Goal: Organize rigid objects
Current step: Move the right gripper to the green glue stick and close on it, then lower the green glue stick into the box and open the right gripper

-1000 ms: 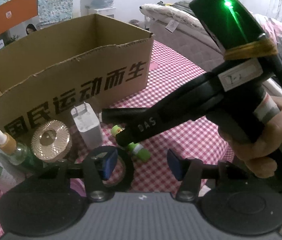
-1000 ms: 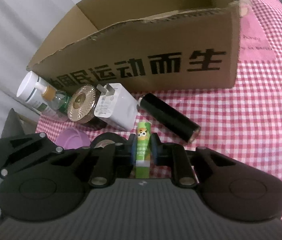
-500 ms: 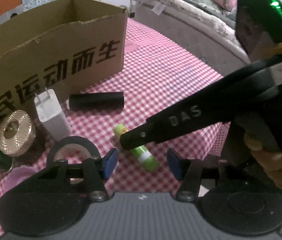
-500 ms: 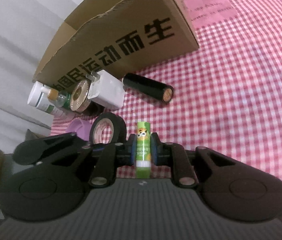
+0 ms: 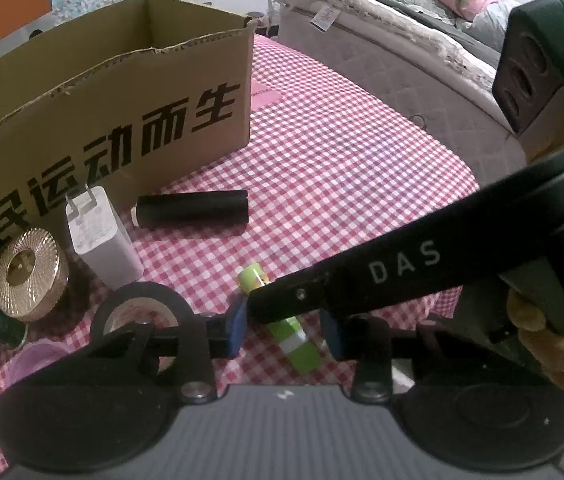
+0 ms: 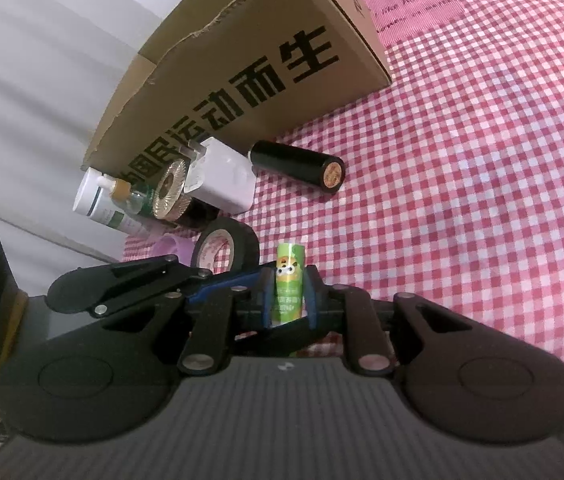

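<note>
The cardboard box (image 5: pixel 130 92) stood open-topped at the far side of the table, stiff-walled and roomy, and looked the likely home for the clutter lined up before it. That clutter was all hard goods: a white charger plug (image 5: pixel 100 240), a black cylinder (image 5: pixel 192 210) lying on its side, a gold-lidded jar (image 5: pixel 30 276) and a roll of black tape (image 5: pixel 138 312).

Smallest was the green glue stick (image 6: pixel 289 284), a light, rigid plastic tube, probably smooth enough to slip, so a grip across its middle seemed best. The right gripper (image 6: pixel 287 296) had it so, pads pressed tight to both sides, the tube just above the cloth beside the tape. The left gripper (image 5: pixel 282 328) was drawing its jaws together around the stick's lower end, pads not yet touching it.

The red-and-white checked tablecloth (image 5: pixel 341 152) lay flat and soft-looking. Beyond it a quilted bed (image 5: pixel 421 92) filled the room's far side.
</note>
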Motion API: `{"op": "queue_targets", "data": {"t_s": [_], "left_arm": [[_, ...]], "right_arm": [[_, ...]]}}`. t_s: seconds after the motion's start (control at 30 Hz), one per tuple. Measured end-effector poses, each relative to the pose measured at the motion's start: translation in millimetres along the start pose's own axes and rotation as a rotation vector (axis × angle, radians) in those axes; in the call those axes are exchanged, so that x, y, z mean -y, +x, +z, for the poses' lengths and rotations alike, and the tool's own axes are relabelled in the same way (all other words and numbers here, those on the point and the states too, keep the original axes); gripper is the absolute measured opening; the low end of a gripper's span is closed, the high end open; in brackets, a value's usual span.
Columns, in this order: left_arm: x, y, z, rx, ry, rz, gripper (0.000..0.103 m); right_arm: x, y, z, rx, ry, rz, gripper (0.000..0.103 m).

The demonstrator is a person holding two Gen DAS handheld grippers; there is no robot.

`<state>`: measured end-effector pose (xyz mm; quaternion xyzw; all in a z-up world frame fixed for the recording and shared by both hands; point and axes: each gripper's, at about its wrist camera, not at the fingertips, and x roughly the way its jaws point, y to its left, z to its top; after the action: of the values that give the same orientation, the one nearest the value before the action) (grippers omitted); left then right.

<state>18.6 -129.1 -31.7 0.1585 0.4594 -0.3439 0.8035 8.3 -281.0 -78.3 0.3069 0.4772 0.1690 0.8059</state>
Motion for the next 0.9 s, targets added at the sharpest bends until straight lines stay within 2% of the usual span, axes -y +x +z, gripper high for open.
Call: {"op": "queue_targets", "data": {"t_s": [0.17, 0.33, 0.57, 0.7, 0.9], "left_arm": [[3, -18, 0, 0.05, 0.011, 0.017, 0.04], [-6, -62, 7, 0.157, 0.023, 0.057, 0.041], [-46, -119, 32, 0.278, -0.002, 0.169, 0.041], [-87, -132, 58, 0.277, -0.046, 0.223, 0.042], [-167, -107, 95, 0.176, -0.149, 0.223, 0.044]], "right_arm": [[-14, -10, -2, 0.031, -0.023, 0.006, 0.016], [-51, -28, 5, 0.088, -0.096, 0.024, 0.016], [-127, -34, 50, 0.147, -0.252, 0.104, 0.016], [-163, -10, 91, 0.122, -0.296, 0.155, 0.016], [-192, 56, 166, -0.007, -0.253, 0.162, 0.016]]}}
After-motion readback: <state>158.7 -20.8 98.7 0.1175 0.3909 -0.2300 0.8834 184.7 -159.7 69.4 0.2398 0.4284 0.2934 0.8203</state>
